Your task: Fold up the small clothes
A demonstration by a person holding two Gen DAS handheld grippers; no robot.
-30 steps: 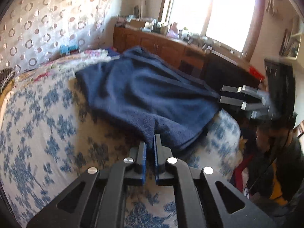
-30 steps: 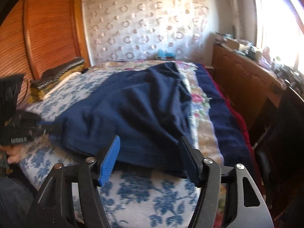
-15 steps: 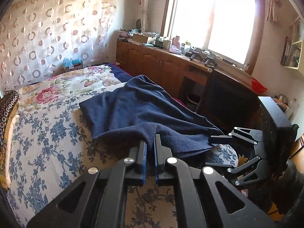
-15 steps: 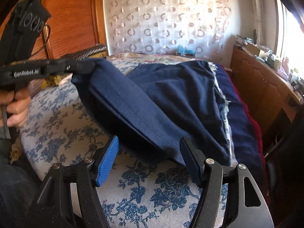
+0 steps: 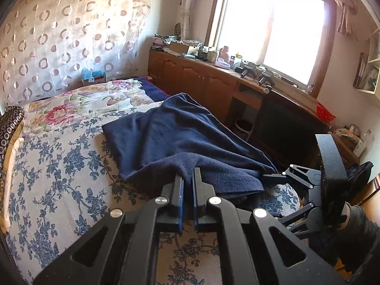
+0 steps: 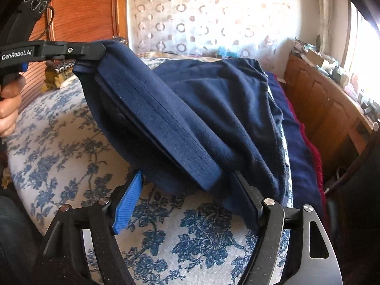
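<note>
Item, navy fleece garment (image 5: 190,140): I find it spread over the centre of the left wrist view, lying on the bed with the blue-flowered cover (image 5: 59,178). Its near hem is lifted off the cover. In the right wrist view the same garment (image 6: 213,109) fills the middle, its banded hem running as a taut diagonal from upper left to lower centre.

Item, left gripper (image 5: 187,182): lower centre of its own view, jaws pinched shut on the near edge of the fleece. In the right wrist view it enters from the upper left (image 6: 95,51), clamped on the raised corner, with a hand (image 6: 9,104) at the left edge holding its grip.

Item, right gripper (image 6: 187,190): jaws wide and just now spreading further. The low end of the hem lies between them, against the dark right finger (image 6: 244,201); the blue left pad (image 6: 128,201) stands clear of the cloth. I count no grip here.

Item, wooden cabinet (image 5: 201,80) under the window (image 5: 273,23), upper right, its top crowded with small articles.
</note>
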